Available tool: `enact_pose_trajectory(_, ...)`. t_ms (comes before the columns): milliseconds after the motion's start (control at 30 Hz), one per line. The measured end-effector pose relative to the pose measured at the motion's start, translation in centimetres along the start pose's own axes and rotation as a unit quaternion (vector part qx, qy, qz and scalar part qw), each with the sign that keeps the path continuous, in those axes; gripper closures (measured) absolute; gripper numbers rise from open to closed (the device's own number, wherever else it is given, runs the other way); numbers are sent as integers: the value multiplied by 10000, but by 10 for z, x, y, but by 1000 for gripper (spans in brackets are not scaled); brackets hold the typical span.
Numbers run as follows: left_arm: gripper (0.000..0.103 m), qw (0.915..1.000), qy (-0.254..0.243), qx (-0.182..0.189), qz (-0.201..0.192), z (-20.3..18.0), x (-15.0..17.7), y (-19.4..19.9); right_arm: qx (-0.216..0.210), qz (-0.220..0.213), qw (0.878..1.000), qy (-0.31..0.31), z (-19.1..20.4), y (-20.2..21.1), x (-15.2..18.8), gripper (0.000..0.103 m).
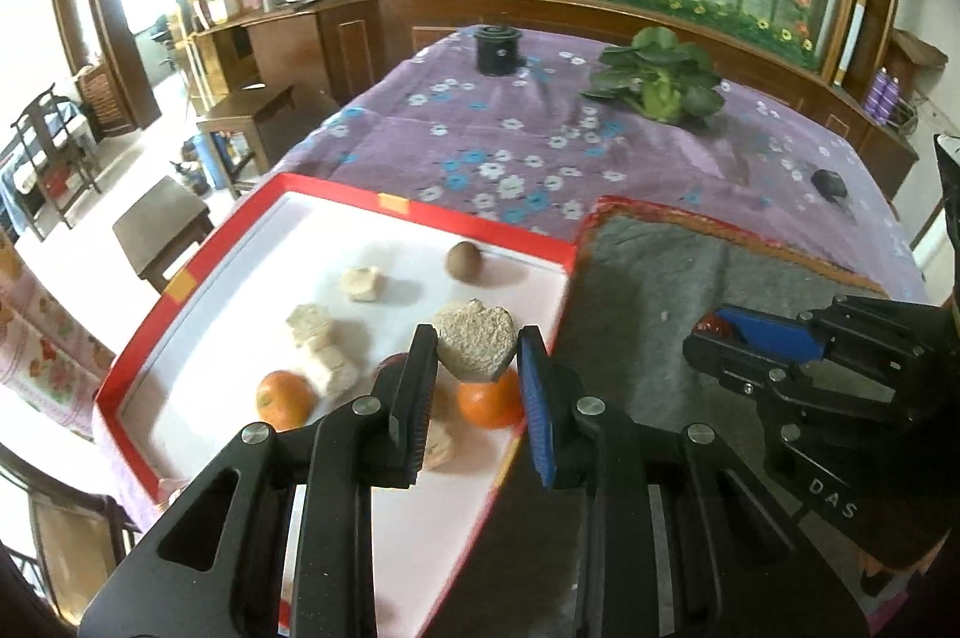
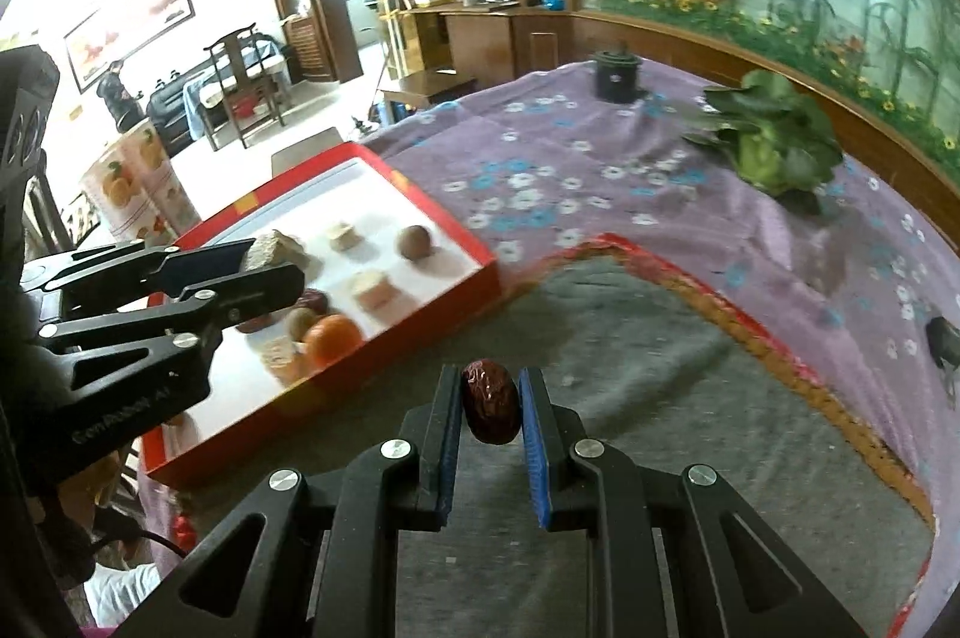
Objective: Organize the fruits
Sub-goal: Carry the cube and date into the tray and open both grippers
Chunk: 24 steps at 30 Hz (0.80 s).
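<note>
My left gripper (image 1: 477, 353) is shut on a beige heart-shaped fruit piece (image 1: 476, 345), held above the red tray (image 1: 420, 212) with its white floor. In the tray lie two oranges (image 1: 285, 398) (image 1: 489, 401), a round brown fruit (image 1: 462, 261) and several pale chunks (image 1: 362, 282). My right gripper (image 2: 490, 413) is shut on a dark red date (image 2: 490, 410) over the grey felt mat (image 2: 660, 368), right of the tray (image 2: 432, 323). In the right wrist view the left gripper (image 2: 276, 260) reaches over the tray from the left with the beige piece (image 2: 270, 251).
A purple flowered cloth (image 1: 510, 146) covers the table. A leafy green vegetable (image 1: 657, 77) and a black cylinder (image 1: 497, 51) stand at the far side, and a small dark object (image 1: 829, 185) lies at the right. Wooden stools (image 1: 162, 227) stand beyond the left table edge.
</note>
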<state>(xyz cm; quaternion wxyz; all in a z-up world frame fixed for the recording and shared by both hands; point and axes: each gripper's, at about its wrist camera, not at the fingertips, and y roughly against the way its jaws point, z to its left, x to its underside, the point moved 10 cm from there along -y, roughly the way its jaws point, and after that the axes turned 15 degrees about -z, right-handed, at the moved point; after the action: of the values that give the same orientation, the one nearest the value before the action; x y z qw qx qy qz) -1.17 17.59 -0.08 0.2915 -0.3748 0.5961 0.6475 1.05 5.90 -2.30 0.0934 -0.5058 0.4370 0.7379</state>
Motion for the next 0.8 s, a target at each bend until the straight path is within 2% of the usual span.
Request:
enact_pose_trajectory(433, 76, 9993, 129, -343, -20, 42, 17, 5, -237, 86, 9994, 255, 45, -21, -9, 85)
enact_pose_trajectory(800, 76, 9987, 411, -287, 122, 69, 30, 7, -420, 222, 9978, 452, 75, -50, -17, 85)
